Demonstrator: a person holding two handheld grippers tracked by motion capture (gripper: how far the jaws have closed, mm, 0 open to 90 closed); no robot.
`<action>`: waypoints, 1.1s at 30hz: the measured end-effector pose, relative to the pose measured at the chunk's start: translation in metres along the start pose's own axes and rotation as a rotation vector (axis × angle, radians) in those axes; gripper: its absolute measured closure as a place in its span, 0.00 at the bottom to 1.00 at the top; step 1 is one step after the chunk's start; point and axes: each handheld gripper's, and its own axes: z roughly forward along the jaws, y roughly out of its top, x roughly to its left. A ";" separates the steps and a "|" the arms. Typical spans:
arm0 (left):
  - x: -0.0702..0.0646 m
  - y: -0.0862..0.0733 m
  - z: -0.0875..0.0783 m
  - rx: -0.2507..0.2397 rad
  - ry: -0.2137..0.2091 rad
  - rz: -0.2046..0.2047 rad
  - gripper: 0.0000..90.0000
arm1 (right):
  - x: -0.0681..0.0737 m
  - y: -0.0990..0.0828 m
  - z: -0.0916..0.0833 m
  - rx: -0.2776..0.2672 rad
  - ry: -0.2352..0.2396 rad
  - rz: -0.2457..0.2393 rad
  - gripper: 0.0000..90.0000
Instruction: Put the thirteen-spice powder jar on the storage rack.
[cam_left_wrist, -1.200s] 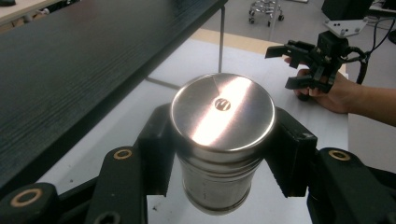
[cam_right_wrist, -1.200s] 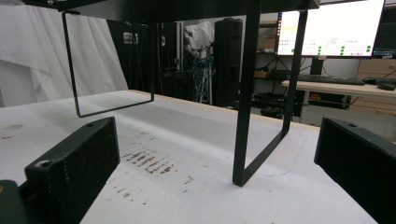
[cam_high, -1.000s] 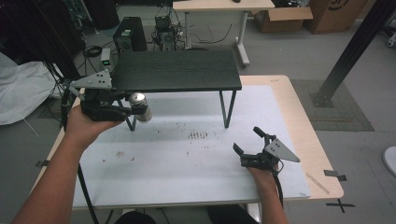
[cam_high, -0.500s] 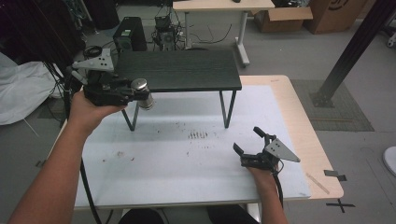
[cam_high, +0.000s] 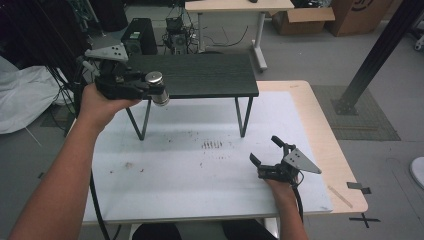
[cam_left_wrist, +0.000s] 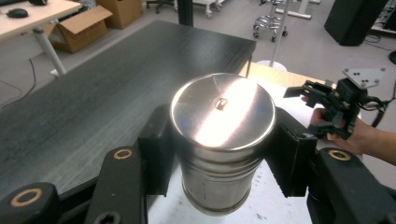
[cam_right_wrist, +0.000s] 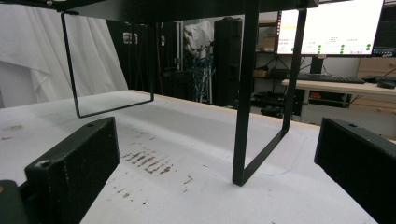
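The bench (cam_high: 165, 200), covered by a white stained sheet, fills the lower centre of the high view. On it stands the black shelf (cam_high: 200, 75), a dark wood-grain board on thin metal legs, in the upper centre of that frame. My left tongs (cam_high: 150, 89) sit at the upper left of the high view, at the shelf's left front corner, and are clamped on the steel canister (cam_high: 158, 88); in the left gripper view the canister (cam_left_wrist: 222, 140) stands upright between the two black jaws, lid toward the camera, its body hanging just beyond the shelf edge and above the white sheet. My right tongs (cam_high: 267, 156) rest low on the bench at the lower right of the high view, jaws spread wide and holding nothing; the right gripper view looks between them along the sheet to the shelf legs. Step in hand, by my reading: carrying the canister up to shelf level for placement on the board. The next move calls for bringing the canister base fully over the board, clear of the front edge, lowering it upright until it seats, then spreading the left jaws.
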 end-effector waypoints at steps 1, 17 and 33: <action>0.002 0.003 0.001 0.002 0.001 0.003 0.54 | 0.000 0.000 0.000 0.000 0.000 -0.001 0.00; 0.028 0.017 0.028 0.029 0.047 -0.016 0.54 | 0.000 0.000 0.000 -0.001 0.000 0.004 0.00; 0.044 0.017 0.048 0.045 0.093 -0.036 0.54 | -0.001 0.000 0.000 0.001 0.001 0.007 0.00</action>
